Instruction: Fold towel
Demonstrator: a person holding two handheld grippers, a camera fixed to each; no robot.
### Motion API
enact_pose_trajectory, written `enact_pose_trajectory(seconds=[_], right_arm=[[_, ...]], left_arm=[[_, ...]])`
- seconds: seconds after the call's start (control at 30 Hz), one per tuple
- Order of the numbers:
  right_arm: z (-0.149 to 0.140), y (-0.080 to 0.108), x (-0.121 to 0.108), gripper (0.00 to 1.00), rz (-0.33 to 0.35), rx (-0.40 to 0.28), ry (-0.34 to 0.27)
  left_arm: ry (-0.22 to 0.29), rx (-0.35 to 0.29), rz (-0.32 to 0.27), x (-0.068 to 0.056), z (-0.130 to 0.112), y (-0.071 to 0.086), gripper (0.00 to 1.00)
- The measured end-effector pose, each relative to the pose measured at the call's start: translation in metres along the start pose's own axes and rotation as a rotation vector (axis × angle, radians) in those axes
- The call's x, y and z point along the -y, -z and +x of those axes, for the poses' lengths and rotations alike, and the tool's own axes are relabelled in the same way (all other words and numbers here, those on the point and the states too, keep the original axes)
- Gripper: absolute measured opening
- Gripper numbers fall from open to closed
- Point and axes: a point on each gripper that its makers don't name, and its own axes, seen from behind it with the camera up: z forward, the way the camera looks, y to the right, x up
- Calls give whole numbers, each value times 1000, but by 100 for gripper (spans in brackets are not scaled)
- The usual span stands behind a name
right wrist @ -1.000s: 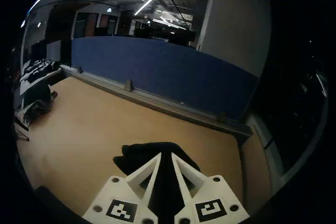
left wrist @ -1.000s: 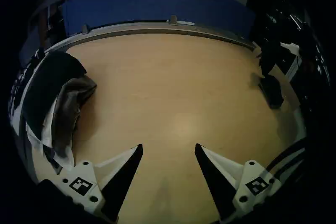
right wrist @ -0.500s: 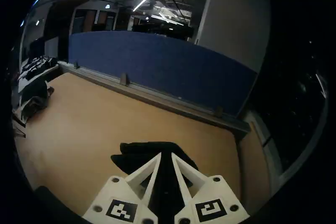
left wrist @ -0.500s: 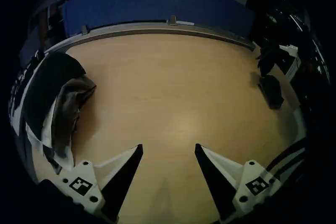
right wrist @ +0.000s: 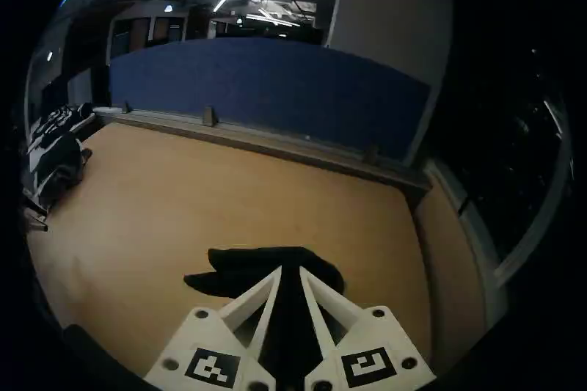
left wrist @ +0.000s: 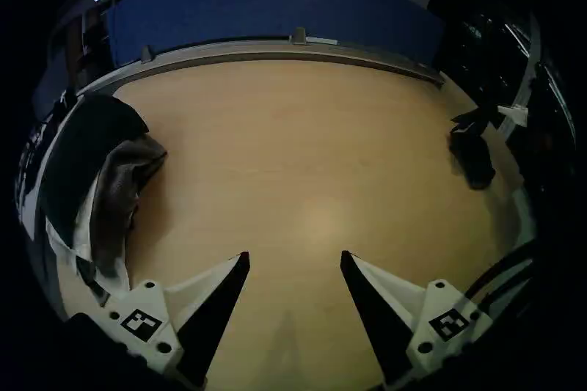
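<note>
Shifted slightly: right claw (right wrist: 290, 271), narrow, pinching one dark towel (right wrist: 235, 275). Left claw (left wrist: 294, 259) wide over worktop (left wrist: 293, 134); one cloth pile (left wrist: 103, 178) at edge.

On my table (left wrist: 293, 141), the cloth pile (left wrist: 103, 185) lies far left, the towel (left wrist: 472, 160) far right, the partition (left wrist: 279, 2) behind.

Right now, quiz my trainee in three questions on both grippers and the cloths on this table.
1. True or false: the left gripper is open over bare wooden table.
2. The right gripper is shut on: A a sponge, B a black towel, C nothing.
3. Fill in: in the left gripper view, the cloth pile lies at the table's ___ edge.
Key: 1 true; 2 B; 3 left.
</note>
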Motion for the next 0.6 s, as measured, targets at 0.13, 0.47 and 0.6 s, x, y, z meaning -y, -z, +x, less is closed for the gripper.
enact_pose_trajectory(seconds=[0.13, 0.47, 0.6], right_arm=[[-30, 11, -7, 1, -15, 35, -28], [-88, 27, -26, 1, -64, 109, -81], [-109, 30, -30, 1, -81, 139, -102]], left_arm=[[-3, 2, -2, -2, -2, 0, 92], [-20, 6, -3, -6, -3, 0, 92], [-26, 7, -3, -8, -3, 1, 92]])
